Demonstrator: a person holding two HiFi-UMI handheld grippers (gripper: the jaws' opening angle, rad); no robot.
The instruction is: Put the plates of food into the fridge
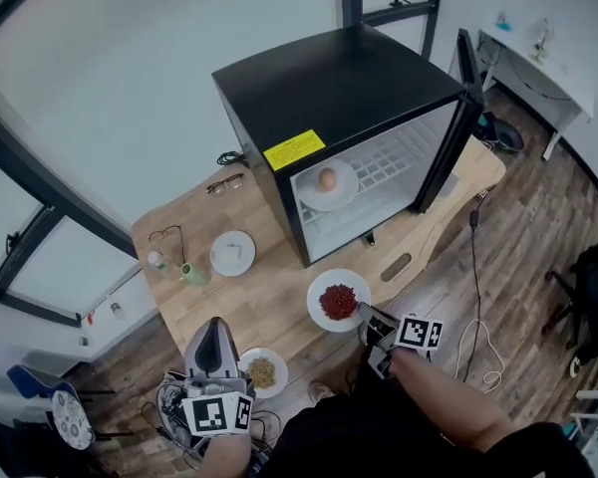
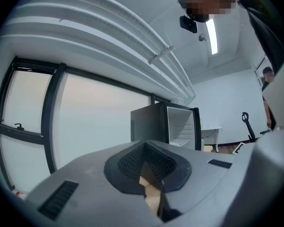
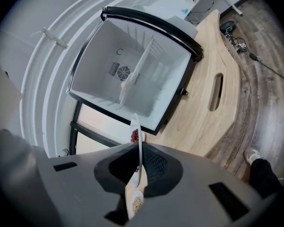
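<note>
The plate of red food [image 1: 319,285] is at the near edge of the wooden table [image 1: 279,267], at about 5 o'clock from the table's middle. The fridge [image 1: 349,88] stands at 12 o'clock from it. Its door [image 1: 447,152] is swung wide toward 2 o'clock, and only bare wood lies between the plate and the opening. Inside, the white wire shelf [image 1: 391,162] is free on its 3 o'clock half. A plate with an egg [image 1: 345,195] takes the 9 o'clock half.

The right gripper [image 1: 364,312] comes at the red plate from 4 o'clock. Its fingers are clamped on the rim, and its own view shows the plate edge-on between them, facing the open fridge. The left gripper [image 1: 215,327] is at the table's 7 o'clock corner. Its fingers are closed together with nothing between them, pointing level toward the window and the fridge's side.

A plate of brown grains [image 1: 276,358] lies at 4 o'clock of the left gripper's tip, just beside it. Farther toward 11 o'clock on the table are a small white plate [image 1: 232,253], a green bottle [image 1: 192,273] and two pairs of glasses [image 1: 225,183], all well off the line from red plate to fridge. A long slot [image 1: 396,266] is cut in the tabletop at 2 o'clock of the red plate.
</note>
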